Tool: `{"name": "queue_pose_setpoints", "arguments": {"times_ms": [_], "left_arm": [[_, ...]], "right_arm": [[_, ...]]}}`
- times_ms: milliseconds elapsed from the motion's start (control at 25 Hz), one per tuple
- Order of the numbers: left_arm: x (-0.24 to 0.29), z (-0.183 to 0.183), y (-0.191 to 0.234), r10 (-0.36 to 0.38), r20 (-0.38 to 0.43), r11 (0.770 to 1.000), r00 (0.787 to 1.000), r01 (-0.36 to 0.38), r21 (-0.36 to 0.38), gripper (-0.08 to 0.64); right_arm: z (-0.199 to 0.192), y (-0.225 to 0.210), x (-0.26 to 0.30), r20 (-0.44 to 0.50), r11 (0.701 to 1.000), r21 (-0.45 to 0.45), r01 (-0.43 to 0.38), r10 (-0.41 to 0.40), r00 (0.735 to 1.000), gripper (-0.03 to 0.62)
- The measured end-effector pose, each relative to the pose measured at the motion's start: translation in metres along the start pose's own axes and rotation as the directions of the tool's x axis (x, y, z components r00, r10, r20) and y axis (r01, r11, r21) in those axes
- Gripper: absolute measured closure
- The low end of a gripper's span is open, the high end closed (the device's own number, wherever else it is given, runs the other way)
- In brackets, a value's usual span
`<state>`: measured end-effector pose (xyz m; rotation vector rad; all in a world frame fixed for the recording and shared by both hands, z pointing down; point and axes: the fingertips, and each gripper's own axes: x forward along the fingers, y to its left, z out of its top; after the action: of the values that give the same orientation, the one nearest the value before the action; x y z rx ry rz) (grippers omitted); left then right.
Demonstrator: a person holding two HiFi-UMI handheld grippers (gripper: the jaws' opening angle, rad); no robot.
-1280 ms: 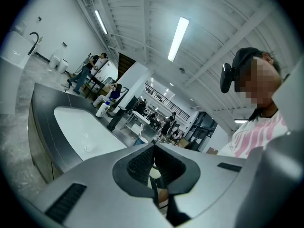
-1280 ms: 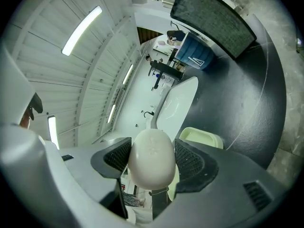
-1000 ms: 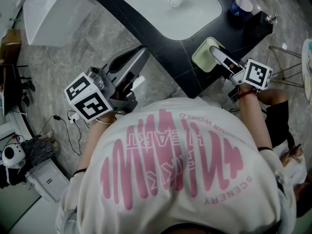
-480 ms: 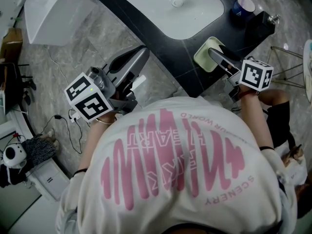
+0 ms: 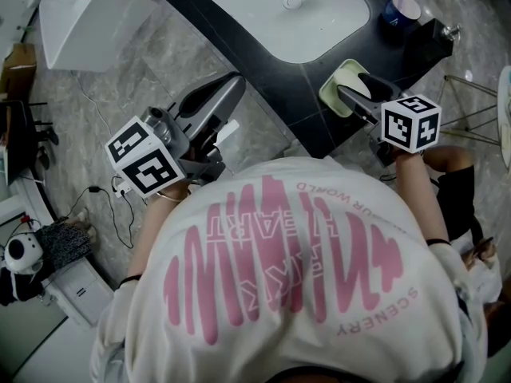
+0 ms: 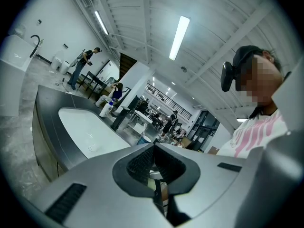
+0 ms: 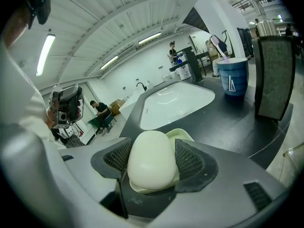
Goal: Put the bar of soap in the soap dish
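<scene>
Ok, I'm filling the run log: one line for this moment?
step: placing | right gripper: shut on bar of soap, over soap dish | left gripper: shut, empty, beside counter

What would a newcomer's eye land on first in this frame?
The cream bar of soap clamped in the right gripper, directly over the pale green soap dish at the edge of the black counter. Then the white sink beyond it, and the left gripper shut and empty over the floor.

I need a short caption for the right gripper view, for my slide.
The right claw holds the bar of soap over the green soap dish beside the white sink.
</scene>
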<state>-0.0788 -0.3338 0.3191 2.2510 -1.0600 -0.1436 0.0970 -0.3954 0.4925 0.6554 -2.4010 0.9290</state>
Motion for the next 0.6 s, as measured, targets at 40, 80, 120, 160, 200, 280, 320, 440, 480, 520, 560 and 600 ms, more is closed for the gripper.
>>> {"name": "queue_pose_setpoints", "arguments": {"times_ms": [40,80,120,160,200,280,320,440,480,520,560,600], "left_arm": [[-0.0002,0.0001,0.0006,0.001,0.001,1.0,1.0,-0.001,-0.001,0.551],[-0.0003,0.0001,0.001,0.002,0.002,1.0,1.0,-0.002,-0.003,0.549],[-0.0005,0.0,0.0013,0.003,0.003,1.0,1.0,-0.003,-0.004,0.549],[-0.0007,-0.0002,0.0015,0.003,0.004,1.0,1.0,-0.003,-0.004,0.549],[-0.0009,-0.0004,0.0015,0.003,0.005,1.0,1.0,-0.003,-0.004,0.551],[-0.0015,-0.001,0.0014,0.004,0.007,1.0,1.0,-0.004,-0.005,0.551],[-0.0018,-0.0014,0.0014,0.004,0.007,1.0,1.0,-0.004,-0.006,0.549],[-0.0026,-0.0024,0.0018,0.006,0.01,1.0,1.0,-0.006,-0.009,0.549],[-0.0027,-0.0029,0.002,0.006,0.011,1.0,1.0,-0.006,-0.01,0.549],[-0.0027,-0.0032,0.0023,0.006,0.011,1.0,1.0,-0.006,-0.011,0.551],[-0.0026,-0.0033,0.0026,0.006,0.012,1.0,1.0,-0.006,-0.013,0.551],[-0.0024,-0.0031,0.0027,0.005,0.013,1.0,1.0,-0.005,-0.014,0.549]], "right_arm": [[-0.0006,-0.0004,0.0006,-0.005,1.0,-0.007,0.003,-0.003,1.0,0.296],[-0.0011,-0.0008,0.0012,-0.009,1.0,-0.013,0.006,-0.006,1.0,0.296],[-0.0018,-0.0012,0.0018,-0.013,1.0,-0.019,0.011,-0.011,1.0,0.296],[-0.0027,-0.0016,0.0023,-0.02,0.999,-0.029,0.017,-0.018,1.0,0.296],[-0.0037,-0.002,0.0028,-0.029,0.999,-0.042,0.026,-0.027,0.999,0.296],[-0.0054,-0.0028,0.0034,-0.048,0.996,-0.078,0.045,-0.049,0.998,0.296],[-0.0059,-0.0032,0.0038,-0.056,0.994,-0.097,0.054,-0.06,0.997,0.296],[-0.0075,-0.004,0.0058,-0.079,0.987,-0.145,0.07,-0.083,0.993,0.296],[-0.0081,-0.0042,0.0066,-0.086,0.985,-0.158,0.074,-0.088,0.992,0.296],[-0.0086,-0.0043,0.0074,-0.091,0.982,-0.172,0.078,-0.095,0.991,0.296],[-0.0089,-0.0043,0.0082,-0.096,0.979,-0.188,0.083,-0.102,0.99,0.296],[-0.0091,-0.0042,0.009,-0.101,0.975,-0.205,0.087,-0.109,0.989,0.296]]}}
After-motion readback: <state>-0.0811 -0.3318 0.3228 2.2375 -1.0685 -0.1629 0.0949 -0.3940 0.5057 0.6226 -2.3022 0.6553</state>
